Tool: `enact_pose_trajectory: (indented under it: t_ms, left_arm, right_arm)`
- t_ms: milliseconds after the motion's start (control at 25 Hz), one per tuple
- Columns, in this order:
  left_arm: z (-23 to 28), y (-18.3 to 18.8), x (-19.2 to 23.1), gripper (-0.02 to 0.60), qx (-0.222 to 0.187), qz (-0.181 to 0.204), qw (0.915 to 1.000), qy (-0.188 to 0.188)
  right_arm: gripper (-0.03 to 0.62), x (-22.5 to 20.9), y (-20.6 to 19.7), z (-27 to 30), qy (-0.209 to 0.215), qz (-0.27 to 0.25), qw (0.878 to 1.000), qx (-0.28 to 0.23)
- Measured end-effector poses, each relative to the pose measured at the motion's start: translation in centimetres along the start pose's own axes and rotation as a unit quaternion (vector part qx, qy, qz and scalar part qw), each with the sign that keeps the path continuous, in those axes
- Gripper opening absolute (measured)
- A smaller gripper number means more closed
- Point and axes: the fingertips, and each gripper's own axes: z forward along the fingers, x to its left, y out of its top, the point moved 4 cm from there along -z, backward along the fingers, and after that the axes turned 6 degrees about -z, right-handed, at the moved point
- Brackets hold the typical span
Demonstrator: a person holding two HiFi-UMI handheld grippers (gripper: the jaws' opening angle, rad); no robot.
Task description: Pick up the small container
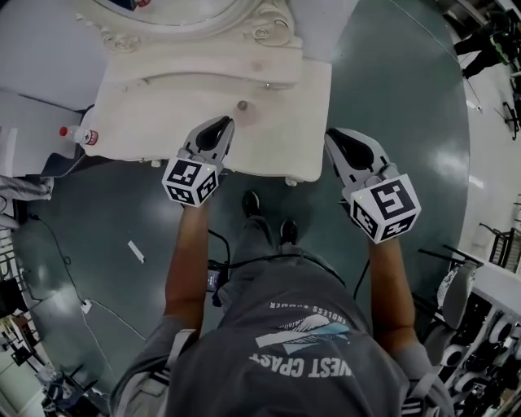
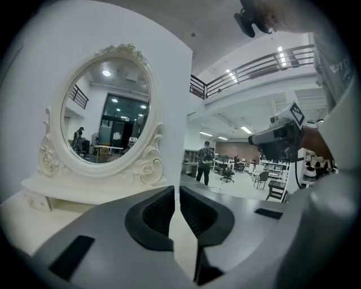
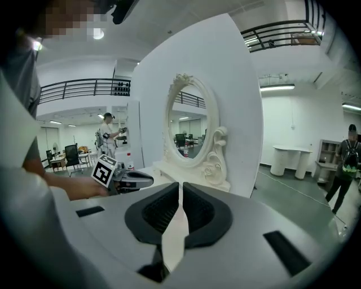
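A person's grey T-shirt [image 1: 285,358] fills the bottom of the head view, with both bare forearms stretched forward and 1 gripper in each hand. The left gripper [image 1: 221,124] reaches over the front edge of a white dressing table [image 1: 146,98]. Its jaws are closed together with nothing between them. The right gripper [image 1: 332,137] is held level beside it, off the table's right front corner and above the dark green floor [image 1: 391,98]. Its jaws are also closed and empty.

A small round pale object [image 1: 242,105], probably the small container, sits on the tabletop just ahead of the left gripper's tip. It is too small to make out clearly, and neither gripper view shows it. The ornate oval mirror [image 1: 179,16] is cut off by the top edge of the head view. A red-capped bottle [image 1: 77,134] lies at the table's left edge.
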Motion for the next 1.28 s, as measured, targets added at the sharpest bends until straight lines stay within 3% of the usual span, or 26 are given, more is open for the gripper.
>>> enact_pose_trajectory:
  t_ms: [160,840,1280]
  left_arm:
    - [2.1,-1.7,1.3,0.026,0.011,-0.004,0.9999,-0.006]
    - [9.8,-8.5,5.3,0.227,0.06,0.0,0.9981,0.017]
    - [12.8,-11.6,7.0,0.222,0.079,0.021,0.9958,0.04]
  right_arm:
    - [0.031,-0.5,-1.3,0.1,-0.013,0.013,1.0,0.017]
    - [0.031,-2.7,-5.7,1.4,-0.038,0.052,0.996,0.065]
    - [0.031,-3.7,-8.2,1.7,-0.05,0.073,0.992,0.093]
